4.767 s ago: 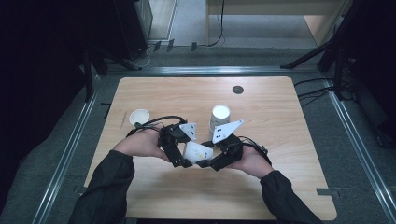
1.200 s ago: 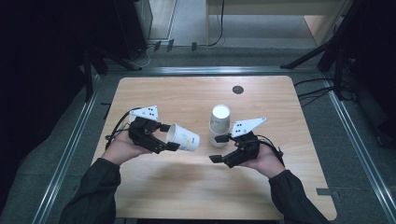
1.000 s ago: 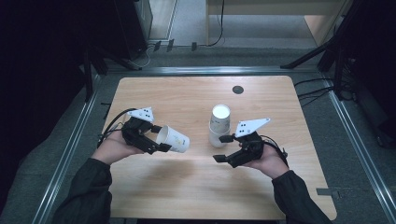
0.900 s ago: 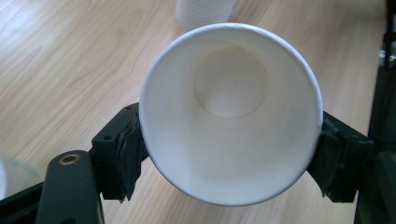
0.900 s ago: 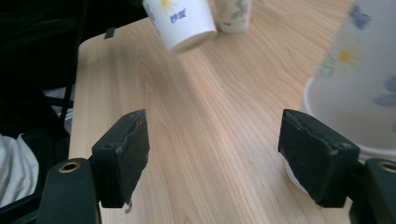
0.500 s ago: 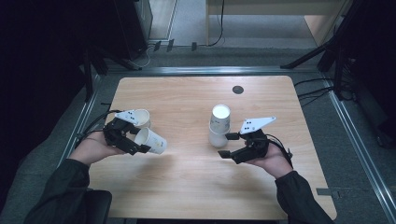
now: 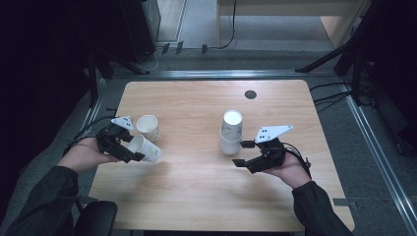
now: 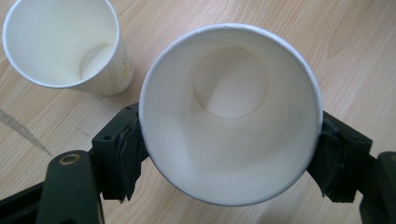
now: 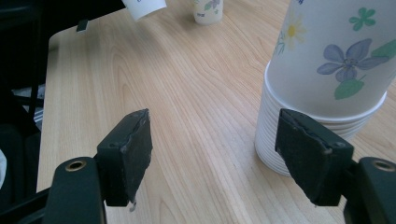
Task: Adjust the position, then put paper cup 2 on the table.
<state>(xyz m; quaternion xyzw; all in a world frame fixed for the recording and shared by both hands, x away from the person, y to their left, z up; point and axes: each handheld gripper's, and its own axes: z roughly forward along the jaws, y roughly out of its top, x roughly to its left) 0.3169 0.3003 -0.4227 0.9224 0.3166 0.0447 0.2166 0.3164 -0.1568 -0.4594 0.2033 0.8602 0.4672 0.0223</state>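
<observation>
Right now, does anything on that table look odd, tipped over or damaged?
Nothing looks spilled or broken. The only thing askew is the paper cup held tilted in the left gripper, beside an upright cup. The cup stack stands straight.

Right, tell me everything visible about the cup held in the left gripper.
The held cup is a white paper cup, empty, with a round rim and a flat bottom. It lies tilted on its side above the table, clamped on both sides between the left gripper's black jaws, beside an upright cup.
</observation>
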